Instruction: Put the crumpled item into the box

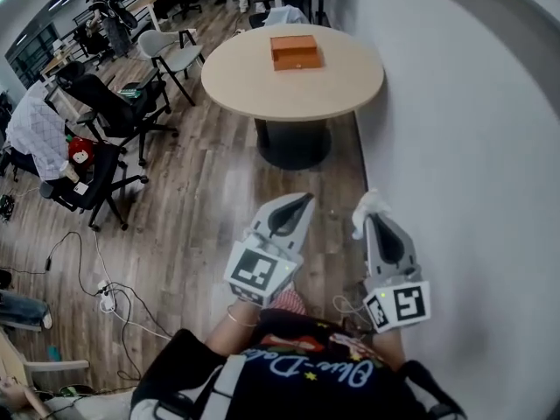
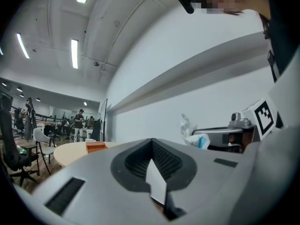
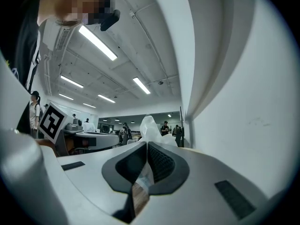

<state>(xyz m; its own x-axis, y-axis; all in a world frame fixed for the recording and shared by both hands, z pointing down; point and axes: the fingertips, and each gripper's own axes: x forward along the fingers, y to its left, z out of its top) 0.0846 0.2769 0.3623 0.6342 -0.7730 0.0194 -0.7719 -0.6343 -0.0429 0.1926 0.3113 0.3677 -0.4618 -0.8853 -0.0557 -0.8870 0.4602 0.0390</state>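
A crumpled white item (image 1: 367, 209) sticks out of the tip of my right gripper (image 1: 378, 221), which is shut on it; in the right gripper view the crumpled white item (image 3: 151, 129) rises just past the closed jaws of the right gripper (image 3: 146, 150). My left gripper (image 1: 297, 206) is shut with nothing in it, held beside the right one. In the left gripper view its jaws meet at the left gripper (image 2: 152, 146), with the crumpled item (image 2: 188, 129) off to the right. The orange box (image 1: 294, 52) lies on a round table (image 1: 350, 90) far ahead of both grippers; the orange box (image 2: 96, 147) is small in the distance.
A white wall (image 1: 472, 147) runs along my right side. Office chairs (image 1: 114, 112) stand left of the table on the wood floor, with cables (image 1: 105, 296) nearer me. People (image 1: 39, 134) sit and stand at desks at the far left.
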